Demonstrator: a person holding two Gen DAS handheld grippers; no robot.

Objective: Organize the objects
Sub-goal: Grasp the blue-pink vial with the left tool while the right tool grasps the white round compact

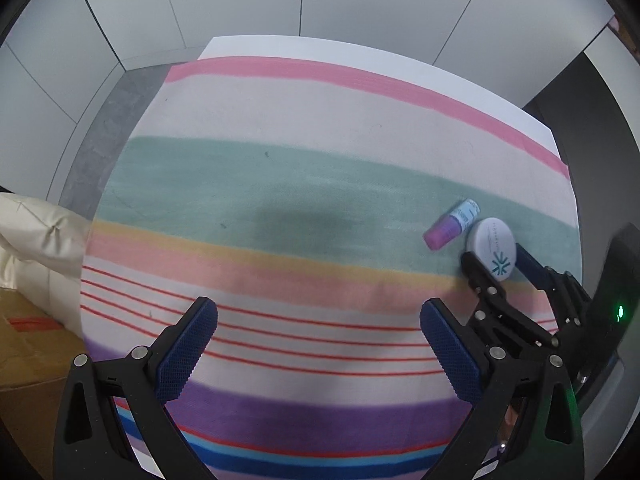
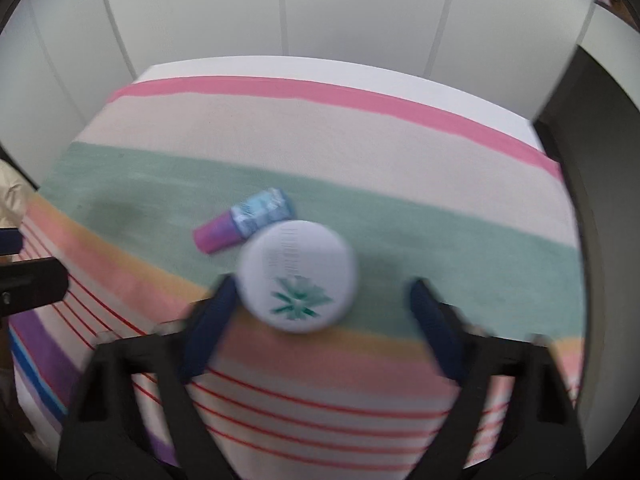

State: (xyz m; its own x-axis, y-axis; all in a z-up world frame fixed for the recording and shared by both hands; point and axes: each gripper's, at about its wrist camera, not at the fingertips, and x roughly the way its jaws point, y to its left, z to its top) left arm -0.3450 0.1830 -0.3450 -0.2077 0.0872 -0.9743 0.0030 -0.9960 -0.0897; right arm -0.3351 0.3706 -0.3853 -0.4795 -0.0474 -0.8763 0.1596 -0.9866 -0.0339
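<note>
The left gripper hangs over the red pinstripes of the striped cloth with its blue pads spread wide and nothing between them. Further right, the right gripper straddles a round white container marked with a teal star; its left pad sits at the container's edge while the right pad stands clear, so the jaws bracket the container without clamping it. Just beyond it, touching or nearly so, a small bottle with a purple cap lies on its side on the green band. The step in hand looks like picking up the white container. The next move would call for centring the jaws, since the container sits toward the left pad, and closing without nudging the bottle. The cloth covers a white table set against pale wall panels, with a cream cushion at far left.
</note>
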